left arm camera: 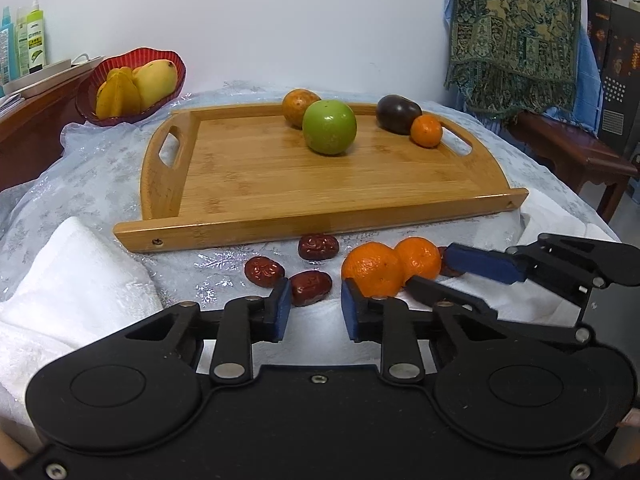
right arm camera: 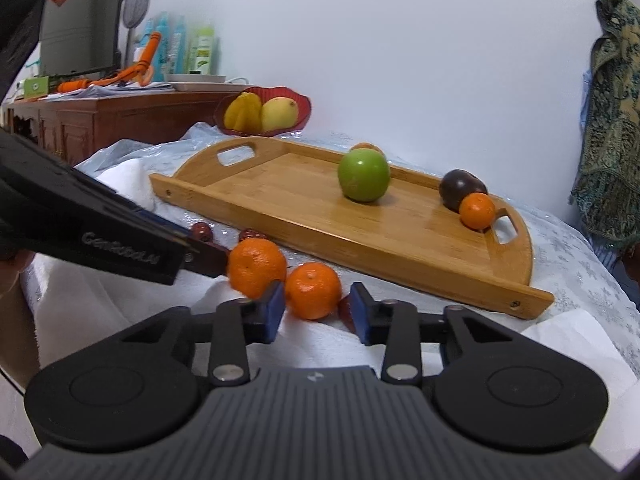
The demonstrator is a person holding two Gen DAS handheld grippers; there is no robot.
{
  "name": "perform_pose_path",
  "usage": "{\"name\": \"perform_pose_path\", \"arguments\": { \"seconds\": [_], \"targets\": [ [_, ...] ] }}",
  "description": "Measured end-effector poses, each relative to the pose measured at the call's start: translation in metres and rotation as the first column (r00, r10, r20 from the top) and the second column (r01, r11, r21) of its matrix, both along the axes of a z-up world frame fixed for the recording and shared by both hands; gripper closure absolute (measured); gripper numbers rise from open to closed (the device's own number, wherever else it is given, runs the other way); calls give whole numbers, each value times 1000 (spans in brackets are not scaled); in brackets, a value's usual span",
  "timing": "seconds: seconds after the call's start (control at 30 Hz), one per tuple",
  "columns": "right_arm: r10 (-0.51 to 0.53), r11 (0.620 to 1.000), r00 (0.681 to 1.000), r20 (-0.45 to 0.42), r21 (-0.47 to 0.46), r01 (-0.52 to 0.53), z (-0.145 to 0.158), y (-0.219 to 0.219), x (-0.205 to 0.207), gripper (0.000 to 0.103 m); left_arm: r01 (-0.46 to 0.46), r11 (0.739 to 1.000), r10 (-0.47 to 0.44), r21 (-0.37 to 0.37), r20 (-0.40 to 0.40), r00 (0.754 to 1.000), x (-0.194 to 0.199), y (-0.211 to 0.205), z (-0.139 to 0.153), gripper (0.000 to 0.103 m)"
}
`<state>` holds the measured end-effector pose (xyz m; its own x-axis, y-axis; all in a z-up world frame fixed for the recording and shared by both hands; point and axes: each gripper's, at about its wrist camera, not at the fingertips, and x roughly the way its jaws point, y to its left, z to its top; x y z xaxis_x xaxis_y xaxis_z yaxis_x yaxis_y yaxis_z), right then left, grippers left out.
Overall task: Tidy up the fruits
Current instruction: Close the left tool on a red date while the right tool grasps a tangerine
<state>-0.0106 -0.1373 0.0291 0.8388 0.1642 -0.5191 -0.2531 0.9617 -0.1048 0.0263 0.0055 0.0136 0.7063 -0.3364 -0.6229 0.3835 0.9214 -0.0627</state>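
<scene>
Pale snowflake-print tablecloth (left arm camera: pixel 100 184) covers the table, with a white towel (left arm camera: pixel 72 280) bunched along the near edge and a bamboo tray (left arm camera: pixel 280 228) lying straight ahead of both tools. The left gripper (left arm camera: pixel 316 304) has its jaws drawn in close on a red date (left arm camera: pixel 311 288) caught right at the tips, hard against the left pad. A larger mandarin (left arm camera: pixel 372 268) sits just beyond its right fingertip. The right gripper (right arm camera: pixel 318 308) is clamped on a small mandarin (right arm camera: pixel 312 290), which fills the gap between its blue pads. Another date peeks out just behind its right finger. Both pieces look ready to be carried forward over the tray's near rim. The date is held only by the tips, so I would lift it straight up and slowly before moving it ahead. The two tools are nearly touching, so one should rise first to avoid knocking the larger mandarin between them. On the tray, a green apple (left arm camera: pixel 329 128) stands ahead of centre. Bare board to the left of it gives the easiest landing, and round fruit should be set down gently so it does not roll.
</scene>
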Motion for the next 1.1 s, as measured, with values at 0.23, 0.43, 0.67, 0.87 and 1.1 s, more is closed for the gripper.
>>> {"name": "perform_pose_path", "arguments": {
  "seconds": [0.23,0.43,0.67,0.87,1.1],
  "targets": [
    [8,1000,1000,12,-30,-7,-1,5,2,62,-13,1000,13,-4,-4,1000,6,-1,-2,79],
    [-11,998,1000,27,-60,13,-2,5,3,63,-22,1000,22,9,-4,1000,10,-2,-6,78],
    [-3,997,1000,30,-72,6,-2,6,4,63,-20,999,20,29,-1,1000,9,-5,-11,79],
    [10,998,1000,26,-57,-8,-3,7,10,62,-37,999,37,12,-10,999,14,-1,-13,79],
    [5,999,1000,24,-33,-4,-2,6,17,56,-51,999,51,15,-4,999,17,-1,-15,79]
  ]
}}
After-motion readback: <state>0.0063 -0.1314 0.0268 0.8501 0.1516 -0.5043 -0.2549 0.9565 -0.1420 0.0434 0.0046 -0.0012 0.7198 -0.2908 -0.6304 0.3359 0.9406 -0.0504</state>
